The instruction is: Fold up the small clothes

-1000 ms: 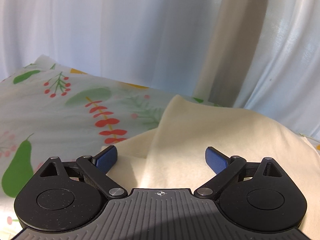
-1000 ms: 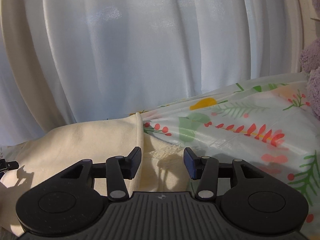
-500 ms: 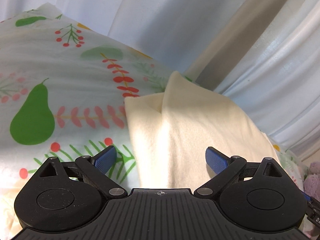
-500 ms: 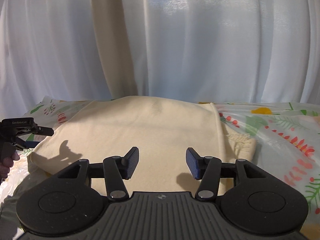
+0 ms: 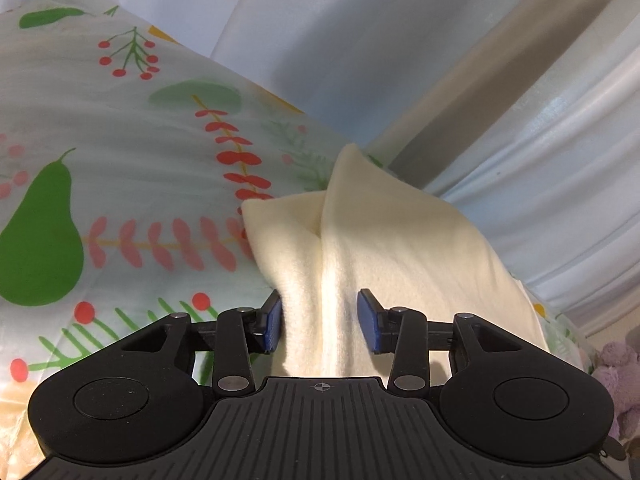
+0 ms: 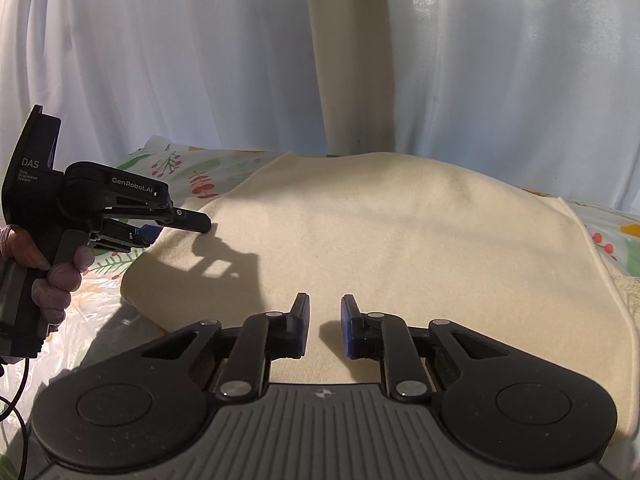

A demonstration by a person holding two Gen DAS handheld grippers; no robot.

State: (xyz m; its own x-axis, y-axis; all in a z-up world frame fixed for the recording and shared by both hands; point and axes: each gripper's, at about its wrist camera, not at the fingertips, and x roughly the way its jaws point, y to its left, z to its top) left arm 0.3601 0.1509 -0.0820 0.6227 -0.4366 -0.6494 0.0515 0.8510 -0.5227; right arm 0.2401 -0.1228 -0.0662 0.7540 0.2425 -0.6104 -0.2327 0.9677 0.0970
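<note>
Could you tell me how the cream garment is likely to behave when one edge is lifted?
The cream garment will probably sag, since it is bunched into a soft ridge between the left tongs. It looks fleecy, so it should not slip easily. It seems light.

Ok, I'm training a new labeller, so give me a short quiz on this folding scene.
1. True or false: the cloth lies between the pads of the left hand-held gripper.
2. The sheet under it is printed with: A) pears and berries B) stripes C) cars.
3. What colour is the cloth?
Key: 1 true; the jaws have just been closing on it. 2 A. 3 cream.
</note>
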